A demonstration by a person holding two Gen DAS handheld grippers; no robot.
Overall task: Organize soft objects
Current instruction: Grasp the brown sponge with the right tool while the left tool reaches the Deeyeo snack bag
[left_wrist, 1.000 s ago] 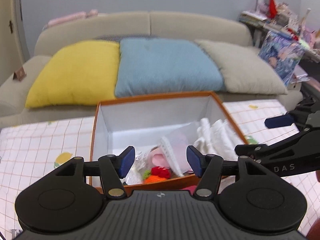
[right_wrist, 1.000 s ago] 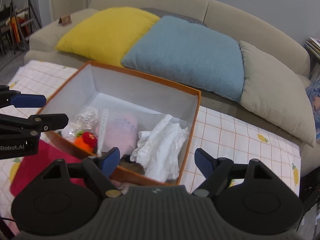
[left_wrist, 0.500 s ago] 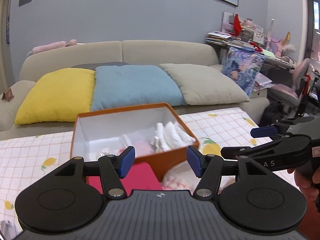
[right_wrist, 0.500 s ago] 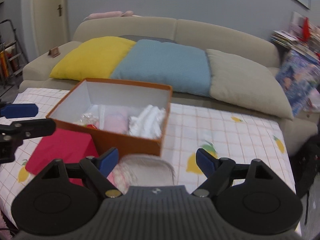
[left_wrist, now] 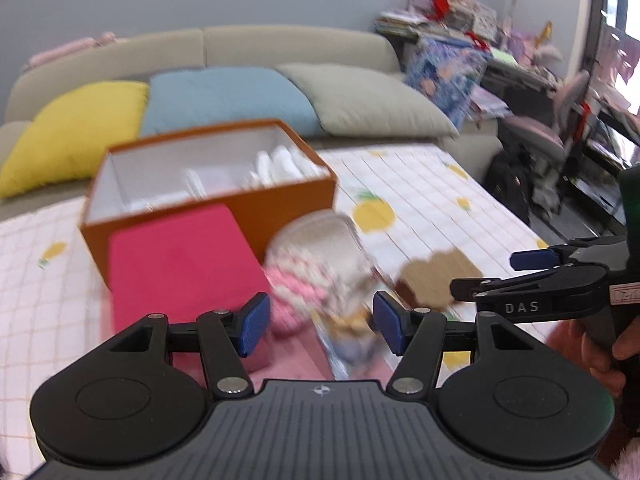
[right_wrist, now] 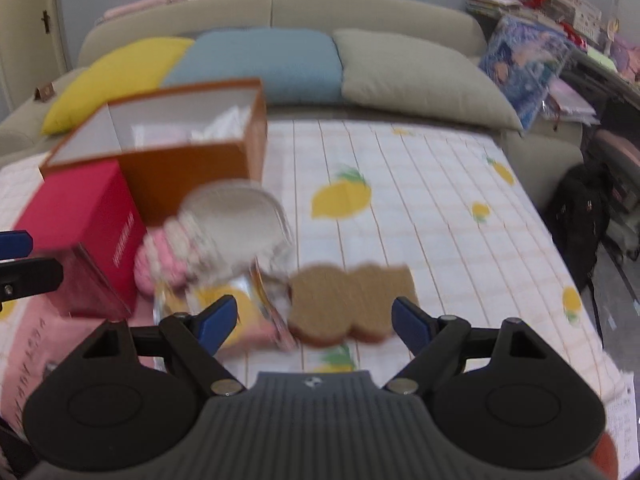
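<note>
Both views have pulled back and dipped since half a second ago: the orange box (left_wrist: pixel 208 196) now sits farther off, and the soft things lying in front of it have come into sight, all blurred. In the left wrist view, going left to right, a red box (left_wrist: pixel 180 260) stands against the orange box's near wall, then a pink knitted piece (left_wrist: pixel 296 292) half covered by a clear plastic pouch (left_wrist: pixel 320 240), then a flat brown pad (left_wrist: pixel 436 276) lying on the lemon-print table (left_wrist: pixel 420 184). The left hand-held gripper (left_wrist: pixel 321 328) hangs above the pink piece with its fingers spread, holding nothing. In the right wrist view the brown pad (right_wrist: pixel 352 300) lies with its long axis running left to right across the table (right_wrist: pixel 420 184), just right of the pouch (right_wrist: pixel 240 220). The right hand-held gripper (right_wrist: pixel 316 320) hovers over it, fingers wide apart and empty. White cloth (left_wrist: pixel 280 164) lies inside the orange box at its right end.
</note>
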